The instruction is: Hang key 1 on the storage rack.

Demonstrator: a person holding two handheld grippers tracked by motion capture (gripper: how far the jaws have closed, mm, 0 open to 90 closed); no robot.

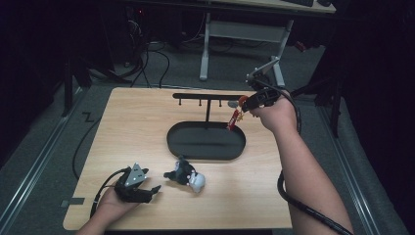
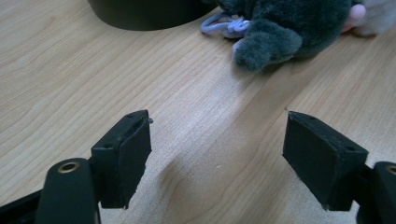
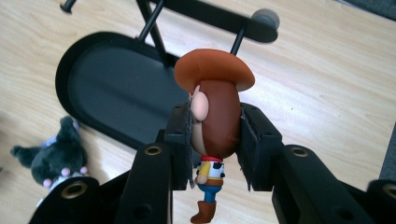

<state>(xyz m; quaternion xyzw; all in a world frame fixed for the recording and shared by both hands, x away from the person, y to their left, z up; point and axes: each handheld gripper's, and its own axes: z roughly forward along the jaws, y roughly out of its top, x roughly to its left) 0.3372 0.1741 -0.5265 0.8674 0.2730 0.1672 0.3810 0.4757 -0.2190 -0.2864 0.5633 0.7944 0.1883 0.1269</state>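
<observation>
A small cowboy figure (image 3: 215,121) is clamped by its head between the jaws of the right gripper (image 3: 215,147). In the right gripper view its long axis runs up and down the picture: brown hat at the top, boots at the bottom, face turned to the left. The high view shows what that close view cannot: the figure (image 1: 236,113) hangs in the air above the right end of the black oval tray (image 1: 205,147), just beside the right end of the stand's crossbar (image 1: 208,96), with a red strap dangling down toward the tray. There the right gripper (image 1: 250,104) is held in a hand (image 1: 275,115) at the table's far right.

The left gripper (image 1: 147,188) rests low at the table's (image 1: 147,117) near left, jaws wide apart with nothing between them. Its own view shows bare wood between the pads (image 2: 126,154). A dark plush toy (image 2: 285,32) lies just ahead, with a pale purple loop.
</observation>
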